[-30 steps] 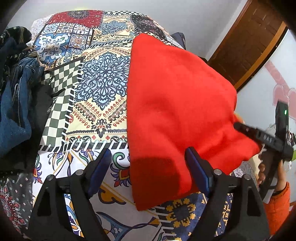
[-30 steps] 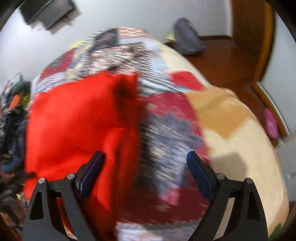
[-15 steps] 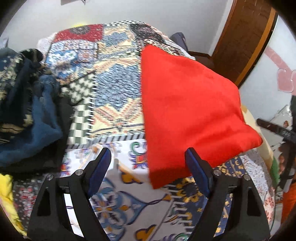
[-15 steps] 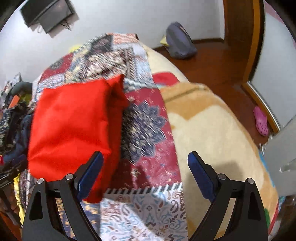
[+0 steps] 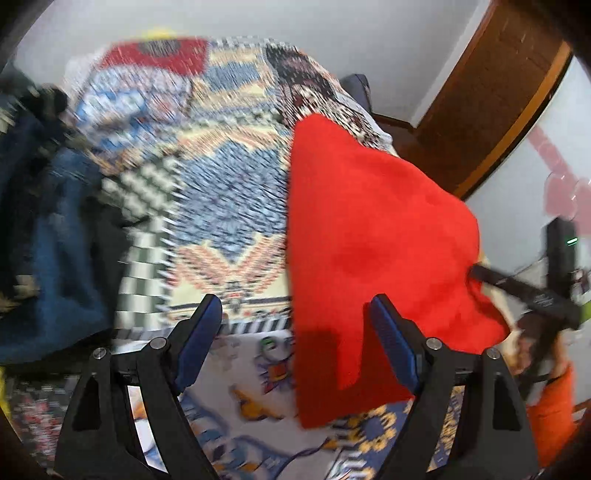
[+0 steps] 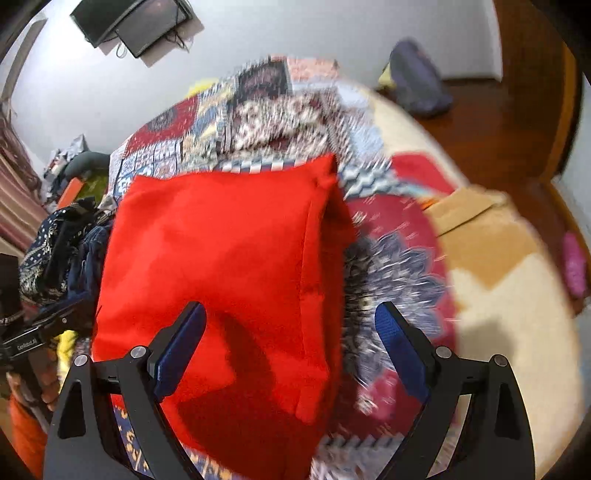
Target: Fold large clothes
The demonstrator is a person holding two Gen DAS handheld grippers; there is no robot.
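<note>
Both grippers, left (image 5: pixel 295 328) and right (image 6: pixel 290 332), hang spread and empty over the red garment (image 6: pixel 221 266) folded on the patterned bedspread (image 5: pixel 221 177); soft, limp, probably best pinched at corners.

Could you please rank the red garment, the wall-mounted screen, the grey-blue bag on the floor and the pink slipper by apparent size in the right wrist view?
1. red garment, by far the largest
2. wall-mounted screen
3. grey-blue bag, close to the screen; both are far off, so that order is unsure
4. pink slipper, smallest
</note>
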